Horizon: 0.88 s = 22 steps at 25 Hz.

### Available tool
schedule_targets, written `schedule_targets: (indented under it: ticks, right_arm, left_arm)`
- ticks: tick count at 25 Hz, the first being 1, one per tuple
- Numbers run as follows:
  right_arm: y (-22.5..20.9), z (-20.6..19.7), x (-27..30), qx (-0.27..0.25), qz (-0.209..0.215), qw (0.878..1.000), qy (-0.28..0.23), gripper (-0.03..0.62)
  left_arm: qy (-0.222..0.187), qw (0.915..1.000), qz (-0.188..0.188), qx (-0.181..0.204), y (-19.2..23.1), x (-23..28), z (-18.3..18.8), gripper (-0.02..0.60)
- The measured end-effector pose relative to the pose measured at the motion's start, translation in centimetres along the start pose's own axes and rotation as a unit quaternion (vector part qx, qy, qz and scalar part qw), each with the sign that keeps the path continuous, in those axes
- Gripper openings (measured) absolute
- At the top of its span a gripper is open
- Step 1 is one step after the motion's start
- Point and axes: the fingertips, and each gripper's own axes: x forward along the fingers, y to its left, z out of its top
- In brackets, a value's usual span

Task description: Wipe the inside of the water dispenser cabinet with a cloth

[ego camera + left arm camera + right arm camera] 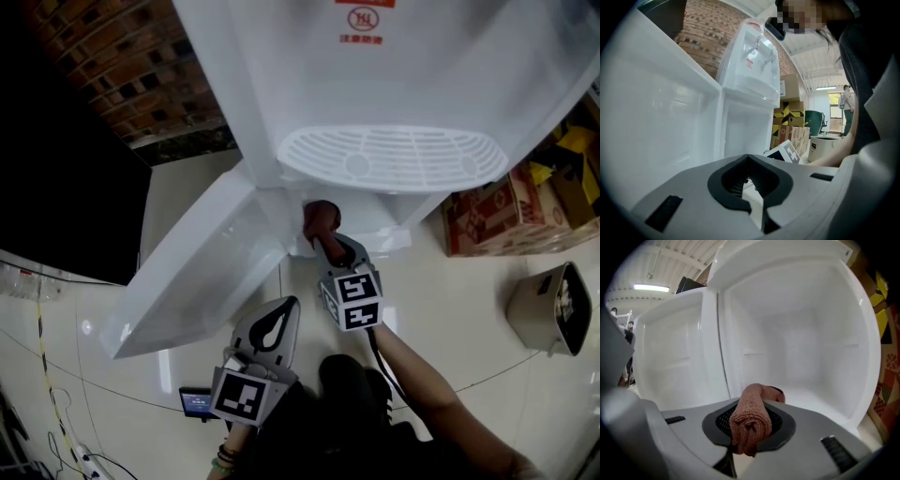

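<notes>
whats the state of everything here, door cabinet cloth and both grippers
cabinet door, swung wide open
cabinet, open, white inside, nothing stored in the part shown
cloth, bunched up, clamped between the right jaws
right gripper, shut on cloth, pointed into the cabinet
left gripper, shut, nothing between its jaws

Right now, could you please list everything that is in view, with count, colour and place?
water dispenser: one, white, top centre
cabinet: one, white inside, bottom of the dispenser, open
cabinet door: one, white, swung open to the left
cloth: one, reddish brown, at the cabinet opening
cardboard boxes: several, brown and yellow, right of the dispenser
container: one, beige, on the floor at the right
brick wall: one, reddish brown, top left
left gripper: one, grey, shut and empty, below the door
right gripper: one, grey, shut on the cloth
</notes>
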Motion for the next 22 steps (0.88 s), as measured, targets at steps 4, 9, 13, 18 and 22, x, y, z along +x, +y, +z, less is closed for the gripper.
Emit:
schedule_targets:
  ticks: [4, 9, 13, 18, 22]
  right_arm:
    - [-2.8, -2.5, 0.2, -0.011, -0.033, 0.999, 0.027, 0.077]
    - [-10.6, -3.2, -2.3, 0.033, -0.125, 0.991, 0.033, 0.077]
    - [-15.7, -3.4, -5.1, 0.051, -0.189, 0.98, 0.03, 0.077]
    - [-17.6, -4.2, -6.5, 0.057, -0.215, 0.974, 0.034, 0.077]
    - [-15.4, -1.7, -6.1, 0.042, -0.183, 0.982, 0.003, 0.077]
  left_arm:
    - [0.001, 1.0, 0.002, -0.004, 0.0, -0.1, -0.1, -0.017]
    - [0.002, 1.0, 0.0, -0.004, -0.1, -0.1, -0.2, -0.017]
    - [0.0, 1.0, 0.001, -0.005, 0.0, -0.1, -0.2, -0.017]
    - [0.001, 1.0, 0.002, -0.004, 0.0, -0.1, -0.4, -0.017]
    - [0.004, 1.0, 0.005, -0.006, 0.1, -0.3, -0.4, -0.018]
